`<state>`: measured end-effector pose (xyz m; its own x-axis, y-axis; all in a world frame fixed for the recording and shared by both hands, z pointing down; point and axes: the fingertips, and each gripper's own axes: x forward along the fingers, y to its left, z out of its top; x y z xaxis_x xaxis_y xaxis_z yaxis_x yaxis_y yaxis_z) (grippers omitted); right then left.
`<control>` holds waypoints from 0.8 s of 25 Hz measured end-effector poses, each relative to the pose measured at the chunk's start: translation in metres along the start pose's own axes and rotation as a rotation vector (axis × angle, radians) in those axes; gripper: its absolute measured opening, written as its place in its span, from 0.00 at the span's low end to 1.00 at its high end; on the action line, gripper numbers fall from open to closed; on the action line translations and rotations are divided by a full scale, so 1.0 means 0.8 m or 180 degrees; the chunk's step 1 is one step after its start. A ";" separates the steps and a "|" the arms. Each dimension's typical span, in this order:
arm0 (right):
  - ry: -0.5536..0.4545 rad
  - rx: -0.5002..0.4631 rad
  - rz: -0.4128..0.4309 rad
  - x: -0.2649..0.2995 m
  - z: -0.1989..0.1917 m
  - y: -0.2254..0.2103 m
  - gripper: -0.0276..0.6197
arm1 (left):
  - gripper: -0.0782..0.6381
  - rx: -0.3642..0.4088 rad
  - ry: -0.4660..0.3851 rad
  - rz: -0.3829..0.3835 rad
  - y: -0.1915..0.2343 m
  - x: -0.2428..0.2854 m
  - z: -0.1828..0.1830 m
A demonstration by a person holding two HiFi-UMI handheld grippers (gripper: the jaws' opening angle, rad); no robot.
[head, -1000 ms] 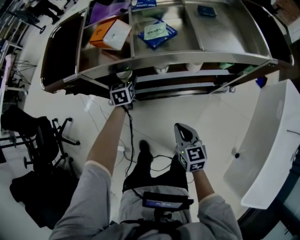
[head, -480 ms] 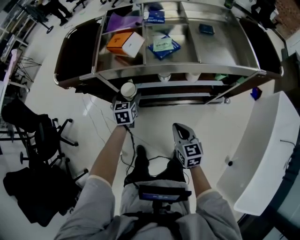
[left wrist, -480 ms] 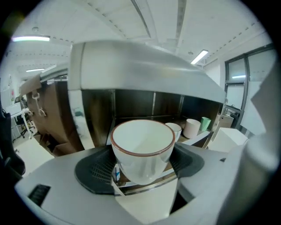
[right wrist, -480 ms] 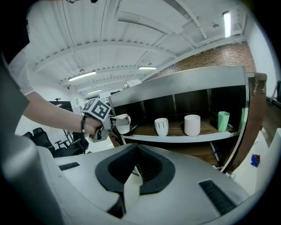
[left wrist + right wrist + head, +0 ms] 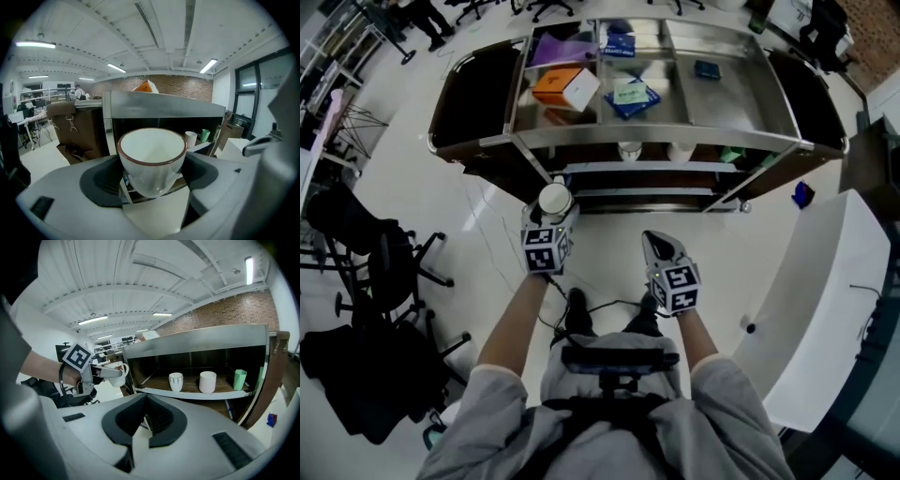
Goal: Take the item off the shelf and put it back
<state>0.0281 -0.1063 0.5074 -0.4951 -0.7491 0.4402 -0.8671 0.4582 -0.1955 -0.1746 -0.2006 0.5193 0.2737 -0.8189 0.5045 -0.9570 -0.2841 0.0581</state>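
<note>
the left tongs [image 5: 551, 212] grasp the white cup [image 5: 151, 159] upright in the air, clear of the shelf [image 5: 201, 394], the right tongs [image 5: 140, 425] clenched empty; a steady, level hold should stop it slipping.

sleeves [image 5: 499, 401]: grey, ending at the elbow | trousers [image 5: 649, 323]: dark | shoe [image 5: 577, 306]: dark | chest device [image 5: 620, 359]: black, bar-shaped | left gripper [image 5: 553, 210]: pale grey shell, black ribbed fingers [image 5: 99, 182], cube [image 5: 546, 247] with black-and-white square markers, black cable [image 5: 551, 302] trailing | right gripper [image 5: 661, 247]: same grey shell, marker cube, tapered tip
</note>
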 end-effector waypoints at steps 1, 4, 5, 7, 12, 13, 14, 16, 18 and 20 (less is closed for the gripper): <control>0.0004 -0.0008 0.0003 -0.002 0.000 0.002 0.06 | 0.65 -0.0002 -0.0005 -0.0009 -0.001 -0.010 -0.002; -0.0007 -0.0010 0.0001 -0.007 0.000 0.004 0.06 | 0.65 -0.0016 -0.0031 -0.0026 -0.004 -0.036 -0.005; -0.0013 -0.0008 -0.0003 -0.009 0.001 0.004 0.06 | 0.65 -0.0027 -0.0047 -0.0030 -0.005 -0.044 -0.006; -0.0018 -0.0011 -0.0011 -0.012 0.001 0.001 0.06 | 0.65 -0.0060 -0.0087 -0.0046 -0.008 -0.058 -0.007; -0.0026 -0.0051 -0.0006 -0.012 0.005 -0.001 0.06 | 0.65 -0.0064 -0.0161 -0.0081 -0.013 -0.089 -0.006; -0.0032 -0.0061 -0.0003 -0.011 0.007 -0.001 0.06 | 0.65 -0.0069 -0.0168 -0.0076 -0.012 -0.093 -0.006; -0.0033 -0.0078 -0.0002 -0.010 0.007 -0.002 0.06 | 0.65 -0.0072 -0.0173 -0.0068 -0.011 -0.097 -0.006; -0.0026 -0.0116 0.0005 -0.009 0.006 -0.004 0.06 | 0.65 -0.0053 -0.0178 -0.0047 -0.010 -0.104 -0.007; -0.0026 -0.0136 0.0014 -0.008 0.006 -0.003 0.06 | 0.65 -0.0006 -0.0170 -0.0018 -0.009 -0.110 -0.010; -0.0027 -0.0147 0.0024 -0.008 0.008 -0.002 0.06 | 0.65 0.0033 -0.0162 0.0012 -0.009 -0.115 -0.012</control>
<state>0.0321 -0.1052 0.4994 -0.5022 -0.7495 0.4313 -0.8600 0.4853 -0.1580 -0.1939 -0.1187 0.4812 0.2748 -0.8442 0.4602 -0.9571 -0.2858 0.0472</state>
